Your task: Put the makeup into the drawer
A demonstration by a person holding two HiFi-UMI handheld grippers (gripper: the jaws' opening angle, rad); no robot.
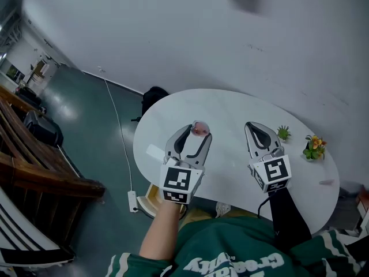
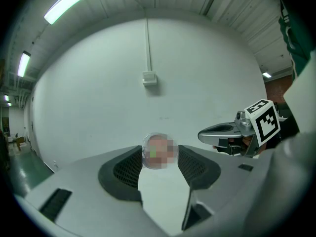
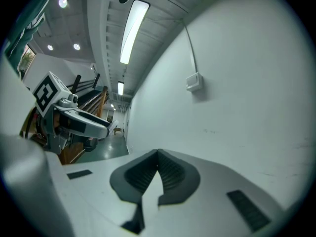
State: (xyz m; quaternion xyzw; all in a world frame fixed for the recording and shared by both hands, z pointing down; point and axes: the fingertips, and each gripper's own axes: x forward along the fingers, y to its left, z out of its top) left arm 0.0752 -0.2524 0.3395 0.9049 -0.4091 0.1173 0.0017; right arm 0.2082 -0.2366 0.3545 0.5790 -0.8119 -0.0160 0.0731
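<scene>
Worktop: the white oval worktop (image 1: 173,111) is lying below both grippers. No drawer is showing in any view, so it needs locating before the carry.
Left gripper: the left gripper (image 1: 198,133) is hanging above the worktop, its jaws standing partly apart and clamping on the makeup at their very tips.
Right gripper: the right gripper (image 3: 158,157) is hovering alongside with its jaws together and nothing between them. It is judged free for pulling the drawer open.
Plants: two small plants (image 1: 314,147) are sitting near the worktop's right edge, well apart from both grippers.
Makeup: the small round makeup (image 2: 159,149) is sitting clear of the worktop, between the pad tips only.
Handling: the hold is looking shallow, so level carrying, steady pressure and lowering fully into the drawer before opening are advised.
</scene>
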